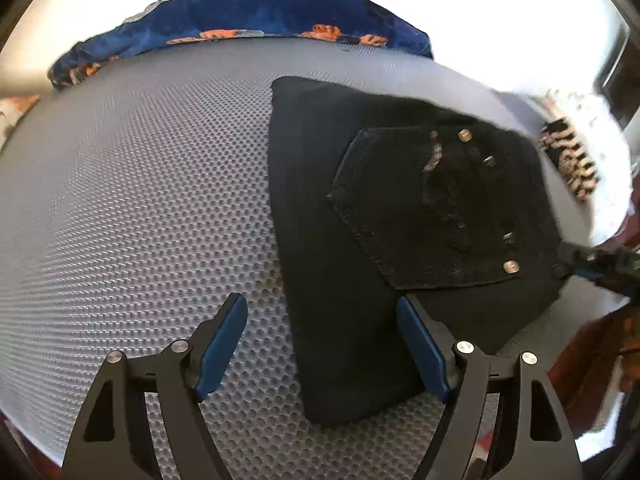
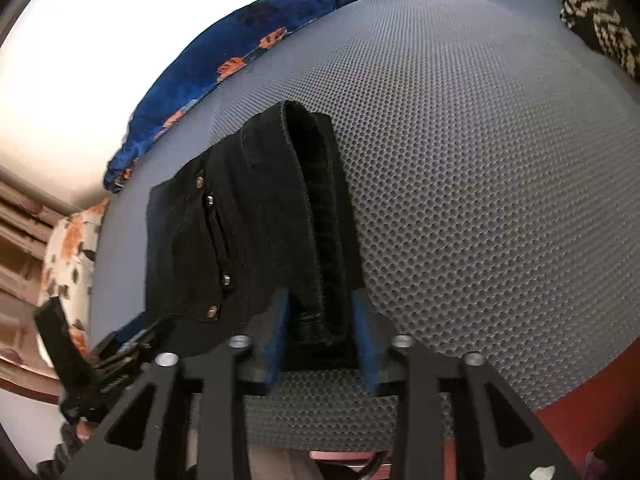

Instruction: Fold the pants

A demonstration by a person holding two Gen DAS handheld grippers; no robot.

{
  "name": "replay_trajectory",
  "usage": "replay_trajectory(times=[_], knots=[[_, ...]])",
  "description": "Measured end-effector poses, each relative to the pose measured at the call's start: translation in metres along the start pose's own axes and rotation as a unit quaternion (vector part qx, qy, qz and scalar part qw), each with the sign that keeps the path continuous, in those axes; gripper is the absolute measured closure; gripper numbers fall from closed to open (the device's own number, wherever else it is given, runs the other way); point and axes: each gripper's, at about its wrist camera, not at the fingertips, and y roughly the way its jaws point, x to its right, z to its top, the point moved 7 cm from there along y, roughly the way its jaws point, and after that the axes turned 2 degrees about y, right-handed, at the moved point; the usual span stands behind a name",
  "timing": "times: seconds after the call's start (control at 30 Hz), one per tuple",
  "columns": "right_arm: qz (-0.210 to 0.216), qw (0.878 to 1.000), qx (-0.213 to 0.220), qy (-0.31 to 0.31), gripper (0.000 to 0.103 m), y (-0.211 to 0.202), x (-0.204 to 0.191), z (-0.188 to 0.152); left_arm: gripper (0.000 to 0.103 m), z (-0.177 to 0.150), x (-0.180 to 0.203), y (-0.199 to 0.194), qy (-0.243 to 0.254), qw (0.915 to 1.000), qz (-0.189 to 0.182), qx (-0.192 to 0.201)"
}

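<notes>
Lying folded, black pants [image 1: 360,240] show a studded back pocket [image 1: 436,208].

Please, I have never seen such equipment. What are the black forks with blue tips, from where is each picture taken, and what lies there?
These are two hand-held grippers, each carrying a camera that looks along its fingers. In the left view, the left gripper stands open above the folded black pants, which lie on a grey dimpled mat. In the right view, the right gripper has its fingers on both sides of the pants' thick edge; whether it pinches is unclear. A blue patterned cloth lies behind.
</notes>
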Motion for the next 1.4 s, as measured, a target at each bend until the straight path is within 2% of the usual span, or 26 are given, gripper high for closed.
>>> replay_trajectory(times=[0.17,0.23,0.27,0.3,0.47,0.7,0.87,1.03,1.27,1.4], knots=[[0.007,1.000,-0.004,-0.008,0.063,-0.003,-0.001,0.008,0.025,0.012,-0.007,-0.015,-0.026,0.9986,-0.041,0.023],[0.009,1.000,-0.005,-0.013,0.058,-0.005,-0.002,0.013,0.025,0.018,-0.013,-0.017,-0.039,0.9975,-0.054,0.025],[0.009,1.000,-0.006,-0.017,0.052,-0.005,-0.002,0.018,0.025,0.021,-0.017,-0.017,-0.051,0.9962,-0.067,0.020],[0.011,1.000,-0.003,-0.020,0.050,-0.004,-0.001,0.022,0.025,0.023,-0.020,-0.015,-0.062,0.9950,-0.076,0.014],[0.058,0.998,-0.026,-0.020,0.049,0.011,0.002,0.033,0.025,0.029,-0.027,-0.002,-0.091,0.9888,-0.117,-0.016],[0.107,0.992,-0.064,-0.012,0.049,0.032,0.012,0.038,0.027,0.030,-0.030,0.016,-0.123,0.9809,-0.141,-0.051],[0.161,0.983,-0.083,-0.001,0.052,0.041,0.019,0.042,0.027,0.041,-0.028,0.025,-0.122,0.9783,-0.156,-0.059],[0.189,0.977,-0.100,-0.015,0.051,0.045,0.017,0.047,0.027,0.055,-0.025,0.035,-0.123,0.9754,-0.172,-0.061],[0.224,0.963,-0.137,-0.050,0.051,0.057,0.001,0.054,0.027,0.082,-0.009,0.054,-0.089,0.9783,-0.175,-0.067],[0.251,0.956,-0.145,-0.035,0.055,0.067,-0.006,0.061,0.027,0.087,-0.001,0.060,-0.060,0.9839,-0.158,-0.057]])
